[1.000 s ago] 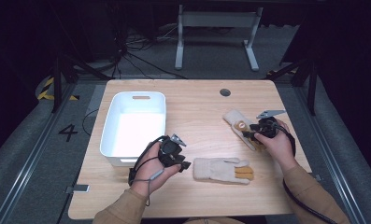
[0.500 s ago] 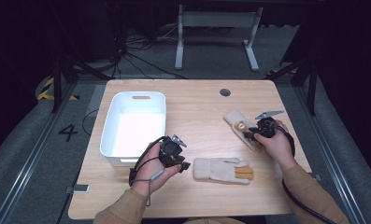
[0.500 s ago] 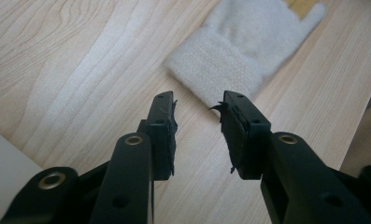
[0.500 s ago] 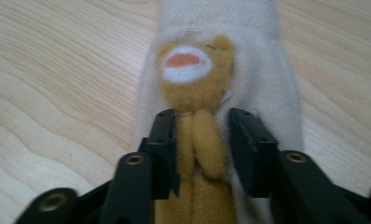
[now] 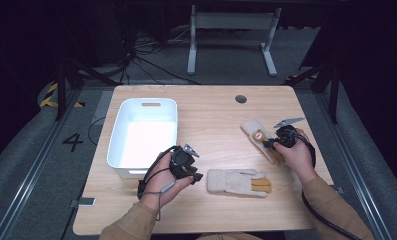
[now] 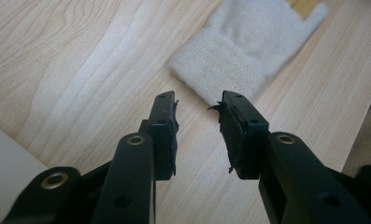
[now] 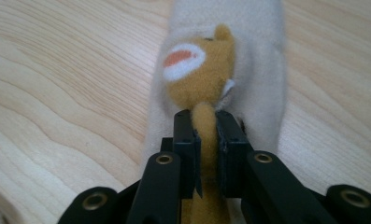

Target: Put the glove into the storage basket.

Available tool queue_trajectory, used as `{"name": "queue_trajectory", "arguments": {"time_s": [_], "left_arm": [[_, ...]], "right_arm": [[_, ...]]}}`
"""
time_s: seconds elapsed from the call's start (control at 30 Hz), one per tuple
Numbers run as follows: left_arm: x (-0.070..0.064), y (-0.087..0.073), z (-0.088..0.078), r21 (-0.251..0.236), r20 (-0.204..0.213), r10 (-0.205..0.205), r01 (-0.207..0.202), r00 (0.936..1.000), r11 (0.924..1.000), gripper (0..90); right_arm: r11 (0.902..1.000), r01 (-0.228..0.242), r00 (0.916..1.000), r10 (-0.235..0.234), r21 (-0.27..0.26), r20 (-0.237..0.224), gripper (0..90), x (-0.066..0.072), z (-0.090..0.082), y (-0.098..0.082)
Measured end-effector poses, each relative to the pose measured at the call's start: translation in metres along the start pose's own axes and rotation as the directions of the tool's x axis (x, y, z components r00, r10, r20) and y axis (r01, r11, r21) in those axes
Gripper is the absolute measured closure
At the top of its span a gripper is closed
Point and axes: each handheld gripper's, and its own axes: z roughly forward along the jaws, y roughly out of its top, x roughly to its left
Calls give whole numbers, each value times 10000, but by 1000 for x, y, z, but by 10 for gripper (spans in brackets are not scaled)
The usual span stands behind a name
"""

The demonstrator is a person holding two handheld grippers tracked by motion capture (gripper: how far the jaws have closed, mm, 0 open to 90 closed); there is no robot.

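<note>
Table (image 5: 211, 115): pale wood, wavy grain; bin (image 5: 117, 145): white; near glove (image 5: 233, 181): cream, tan fingertips; far glove (image 7: 267, 70): cream, tan patch with white-and-orange spot; both grippers, right (image 7: 205, 135) and left (image 6: 198, 121): black, brass rivets; sleeves (image 5: 131, 225): tan.

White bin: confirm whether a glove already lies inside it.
No, the white bin holds nothing, and both gloves lie on the table.
</note>
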Motion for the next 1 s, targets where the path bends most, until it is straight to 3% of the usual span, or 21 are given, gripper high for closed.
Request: {"name": "queue_trajectory", "arguments": {"time_s": [0.5, 0.8, 0.87, 0.9, 1.0], "left_arm": [[0, 3, 0, 32, -10, 95, -95, 10000, 10000, 670], [0, 7, 0, -17, 42, 198, -198, 9998, 9998, 668], [0, 9, -1, 22, 261, 108, -109, 9996, 9999, 688], [0, 10, -2, 25, 670, 58, -60, 9977, 10000, 698], [0, 13, -3, 64, 455, 135, -138, 9989, 9999, 698]], "right_arm": [[9944, 452, 9988, -468, -952, -142, 813, 13, -41, 10], [9893, 751, 9961, -802, -1251, -363, 813, 22, -65, 11], [9889, 803, 9956, -858, -1250, -388, 812, 23, -68, 10], [9887, 794, 9941, -880, -1275, -631, 812, 26, -72, 9], [9864, 996, 9901, -1113, -1310, -858, 812, 29, -78, 7]]}}
